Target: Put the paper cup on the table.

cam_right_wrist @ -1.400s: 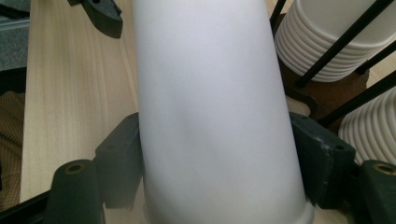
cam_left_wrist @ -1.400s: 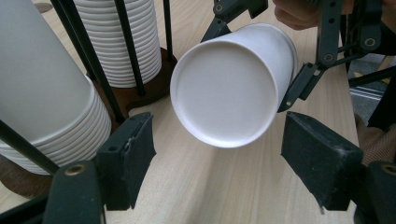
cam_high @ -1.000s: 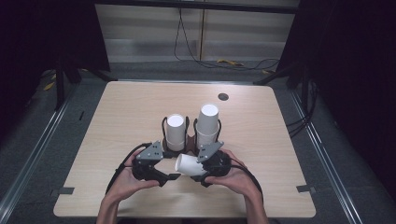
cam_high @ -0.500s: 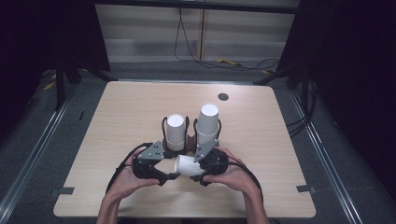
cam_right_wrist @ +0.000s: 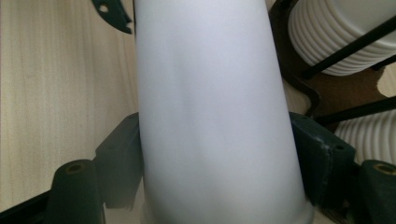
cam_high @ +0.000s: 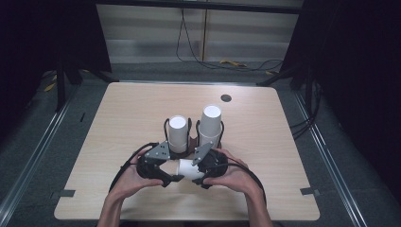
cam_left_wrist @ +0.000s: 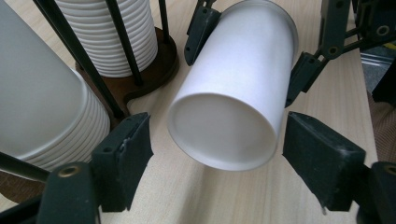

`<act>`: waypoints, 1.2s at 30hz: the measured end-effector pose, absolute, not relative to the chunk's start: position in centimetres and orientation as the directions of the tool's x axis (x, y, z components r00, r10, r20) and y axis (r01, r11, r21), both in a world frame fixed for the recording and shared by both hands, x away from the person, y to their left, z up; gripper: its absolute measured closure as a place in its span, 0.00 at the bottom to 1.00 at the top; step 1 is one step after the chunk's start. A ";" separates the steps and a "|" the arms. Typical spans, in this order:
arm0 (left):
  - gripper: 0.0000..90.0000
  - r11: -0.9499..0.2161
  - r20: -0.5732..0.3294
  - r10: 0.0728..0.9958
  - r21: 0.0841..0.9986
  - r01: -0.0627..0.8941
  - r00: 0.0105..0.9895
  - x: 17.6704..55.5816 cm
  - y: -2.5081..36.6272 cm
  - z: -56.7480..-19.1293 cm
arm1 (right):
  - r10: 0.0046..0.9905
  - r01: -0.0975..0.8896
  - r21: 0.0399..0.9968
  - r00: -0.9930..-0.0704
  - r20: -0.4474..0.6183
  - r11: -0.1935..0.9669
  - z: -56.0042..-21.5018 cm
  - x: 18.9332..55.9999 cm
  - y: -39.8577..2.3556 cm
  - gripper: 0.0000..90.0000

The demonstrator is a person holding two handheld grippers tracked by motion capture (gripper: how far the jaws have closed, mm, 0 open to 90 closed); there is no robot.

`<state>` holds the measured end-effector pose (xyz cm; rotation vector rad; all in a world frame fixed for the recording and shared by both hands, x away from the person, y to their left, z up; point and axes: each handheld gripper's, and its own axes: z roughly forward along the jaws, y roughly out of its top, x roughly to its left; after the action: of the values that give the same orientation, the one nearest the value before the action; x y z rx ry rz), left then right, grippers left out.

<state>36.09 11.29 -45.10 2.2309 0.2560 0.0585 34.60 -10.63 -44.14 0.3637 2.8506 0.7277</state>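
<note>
A white paper cup [cam_high: 188, 169] lies on its side between my two grippers near the table's front. My right gripper [cam_high: 197, 168] is shut on the cup [cam_right_wrist: 210, 112], with its pads [cam_right_wrist: 317, 158] pressing the wide end from both sides. The cup's narrow base [cam_left_wrist: 224, 133] points into my left gripper [cam_left_wrist: 219, 149]. Its jaws have just been opening, and they now stand around the base with a small gap on each side. In the high view the left gripper [cam_high: 175, 170] faces the right one across the cup.
Two stacks of white cups stand upside down in black wire holders just behind the grippers, a shorter left one [cam_high: 178, 132] and a taller right one [cam_high: 210, 124]. The wooden table [cam_high: 118, 118] has a small dark round mark [cam_high: 226, 98] at the back.
The left gripper's jaws drew in around the cup's base and have since spread apart again. Both hands and the cup stay in the same place.
</note>
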 end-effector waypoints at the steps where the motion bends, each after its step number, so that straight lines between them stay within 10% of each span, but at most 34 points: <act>1: 0.31 -0.599 -0.056 0.199 0.783 0.166 0.979 36.2 11.3 -45.2 | 0.269 0.181 0.491 -0.956 -0.115 0.852 -44.2 34.6 -10.5 0.29; 36: 0.31 -0.670 -0.160 0.141 0.711 0.213 0.977 37.3 9.8 -45.9 | 0.200 0.126 0.457 -0.973 -0.119 0.881 -44.6 34.9 -8.7 0.29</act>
<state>37.30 9.78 -45.88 2.3143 0.2457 -0.1157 34.93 -8.74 -44.57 0.2518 2.8877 0.6850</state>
